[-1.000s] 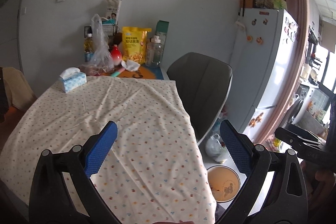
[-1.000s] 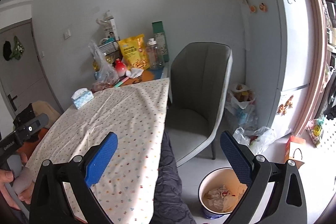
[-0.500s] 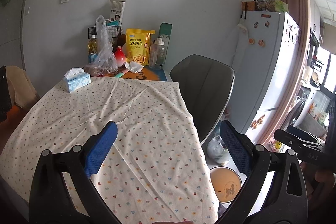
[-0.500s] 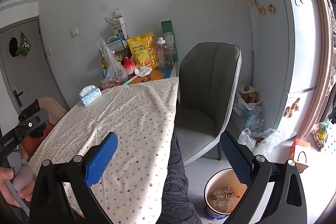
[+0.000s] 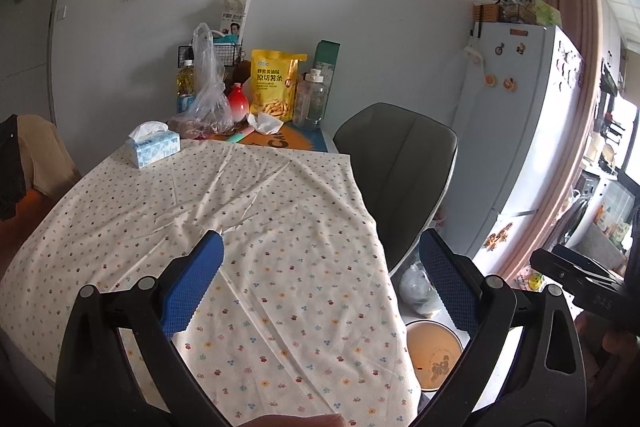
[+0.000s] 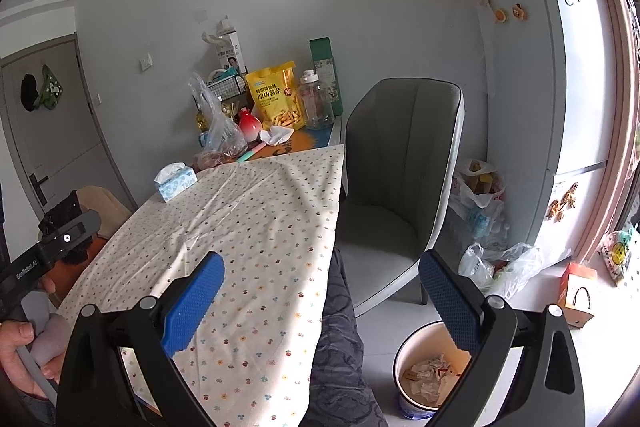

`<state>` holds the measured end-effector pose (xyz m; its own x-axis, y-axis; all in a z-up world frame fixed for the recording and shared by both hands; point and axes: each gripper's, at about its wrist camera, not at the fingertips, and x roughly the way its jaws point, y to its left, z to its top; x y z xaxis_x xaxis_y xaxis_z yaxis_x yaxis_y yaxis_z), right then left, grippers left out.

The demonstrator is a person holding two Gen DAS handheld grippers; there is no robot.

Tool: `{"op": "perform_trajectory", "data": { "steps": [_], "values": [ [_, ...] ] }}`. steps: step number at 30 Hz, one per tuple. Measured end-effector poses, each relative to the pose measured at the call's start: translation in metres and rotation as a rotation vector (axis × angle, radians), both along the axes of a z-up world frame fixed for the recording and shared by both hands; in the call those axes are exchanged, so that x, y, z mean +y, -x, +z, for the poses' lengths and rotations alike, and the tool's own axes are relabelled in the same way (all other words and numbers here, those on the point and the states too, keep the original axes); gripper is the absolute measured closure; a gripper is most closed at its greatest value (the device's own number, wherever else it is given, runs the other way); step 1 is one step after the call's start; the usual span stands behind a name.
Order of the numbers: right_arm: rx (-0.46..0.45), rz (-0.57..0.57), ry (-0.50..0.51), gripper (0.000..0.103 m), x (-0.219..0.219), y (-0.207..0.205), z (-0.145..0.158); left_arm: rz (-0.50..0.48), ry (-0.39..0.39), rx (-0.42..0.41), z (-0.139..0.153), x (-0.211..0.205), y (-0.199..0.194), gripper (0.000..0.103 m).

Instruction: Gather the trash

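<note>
Reaching for the crumpled tissue (image 5: 265, 123) at upper centre of the worktop (image 5: 280, 247) risks toppling the red vase (image 5: 237, 103) just beside it. Left tongs (image 5: 320, 281) and right tongs (image 6: 320, 301) gape wide, empty; bin (image 6: 404, 391) lower right.

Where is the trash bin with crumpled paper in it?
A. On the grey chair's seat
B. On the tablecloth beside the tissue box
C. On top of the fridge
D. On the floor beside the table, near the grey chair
D: the trash bin stands on the floor in front of the grey chair, beside the table.
</note>
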<state>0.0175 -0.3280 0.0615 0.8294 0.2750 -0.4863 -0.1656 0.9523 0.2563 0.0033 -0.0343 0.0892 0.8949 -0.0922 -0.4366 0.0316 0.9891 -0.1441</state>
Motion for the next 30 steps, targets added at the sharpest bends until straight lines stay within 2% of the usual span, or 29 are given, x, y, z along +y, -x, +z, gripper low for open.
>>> {"op": "perform_trajectory", "data": {
  "steps": [11, 15, 30],
  "values": [
    [0.005, 0.016, 0.008, 0.007, 0.011, -0.003, -0.003, 0.016, 0.006, -0.011, 0.001, 0.010, 0.009, 0.006],
    [0.001, 0.015, 0.010, 0.007, 0.012, -0.003, -0.002, 0.010, -0.028, -0.017, 0.002, 0.005, 0.010, 0.006],
    [-0.003, 0.022, 0.016, 0.007, 0.017, 0.001, 0.001, 0.011, -0.002, -0.013, 0.001, 0.009, 0.011, 0.006]
  ]
}}
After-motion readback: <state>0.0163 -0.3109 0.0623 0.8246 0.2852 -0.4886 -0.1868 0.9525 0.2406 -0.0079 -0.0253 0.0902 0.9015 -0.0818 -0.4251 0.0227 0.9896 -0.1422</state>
